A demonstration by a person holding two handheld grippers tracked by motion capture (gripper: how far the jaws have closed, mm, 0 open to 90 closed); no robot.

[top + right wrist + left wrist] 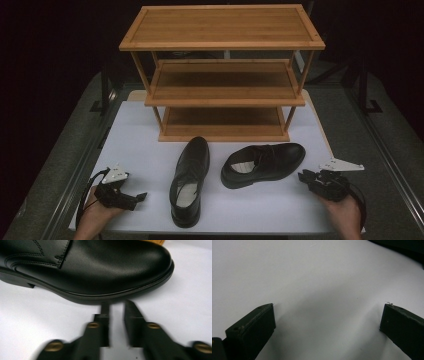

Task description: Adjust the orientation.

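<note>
Two black leather shoes lie on the white table point(140, 145). One shoe point(190, 175) points its toe at the rack. The other shoe point(265, 162) lies crosswise, toe to the right. My right gripper point(303, 176) sits just off that toe. In the right gripper view its jaws point(117, 312) are blurred and nearly together, with a thin gap and nothing between them, their tips close to the sole edge of the shoe point(100, 267). My left gripper point(132, 198) rests at the front left, apart from the shoes. Its jaws point(328, 315) stand wide open over bare table.
A three-tier wooden shoe rack point(222, 42) stands at the back of the table, its shelves bare. The lowest shelf point(222, 125) lies right behind the shoes. Dark floor surrounds the table.
</note>
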